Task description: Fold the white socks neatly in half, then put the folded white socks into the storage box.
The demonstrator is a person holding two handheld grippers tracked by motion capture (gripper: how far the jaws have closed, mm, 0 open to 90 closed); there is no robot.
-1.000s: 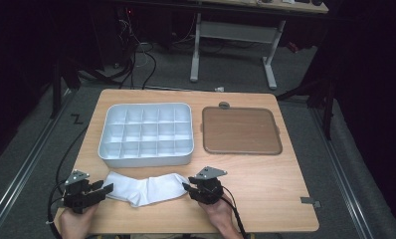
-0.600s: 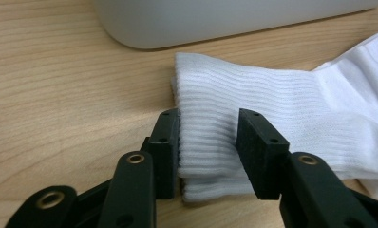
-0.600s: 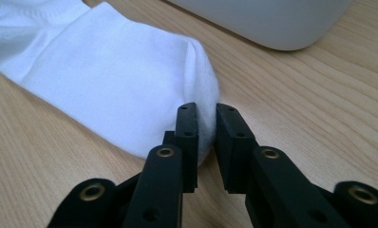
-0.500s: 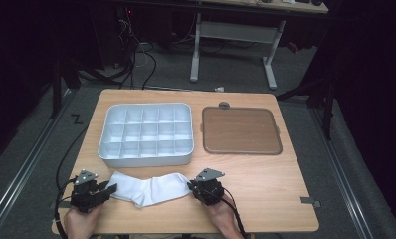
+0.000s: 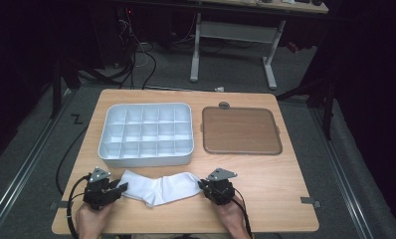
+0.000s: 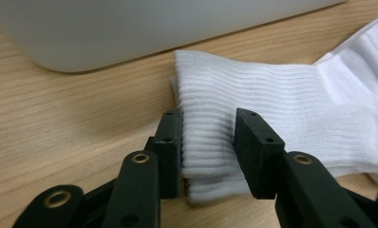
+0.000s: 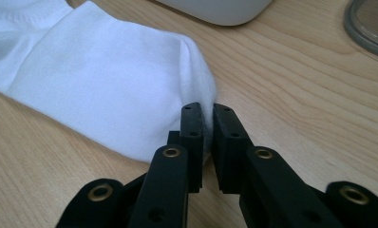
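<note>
Right gripper point(image 7: 206, 124): jaws standing almost together, pinching the toe edge of the white sock point(image 7: 101, 80) between the pads; in the high view this gripper point(image 5: 204, 185) is sitting at about five o'clock on the table point(image 5: 285, 184).
Left gripper point(image 6: 207, 137): jaws standing partly apart with the ribbed cuff point(image 6: 211, 118) of the sock lying between them; the pads look to be pressing the fold, so I judge it is gripping the cuff, though lightly. In the high view it point(image 5: 121, 187) is sitting at about seven o'clock.
Sock position: lying flat near the table's six o'clock edge, between the two grippers, just in front of the white compartment tray point(image 5: 146, 133); apart from the tray wall, as far as the high view is showing.
Long axis: running nine o'clock to three o'clock, cuff pointing to nine, toe pointing to three, with a slight sag at the middle point(image 5: 156, 191).
Doing the step well: both ends are being held, so the grip should be staying even; pulling outward gently would be flattening the sag, while lifting both ends level would be keeping the fabric from slipping out of the wider left jaws.
Farther out: brown lid point(image 5: 241, 130) lying at two o'clock, beside the tray.
</note>
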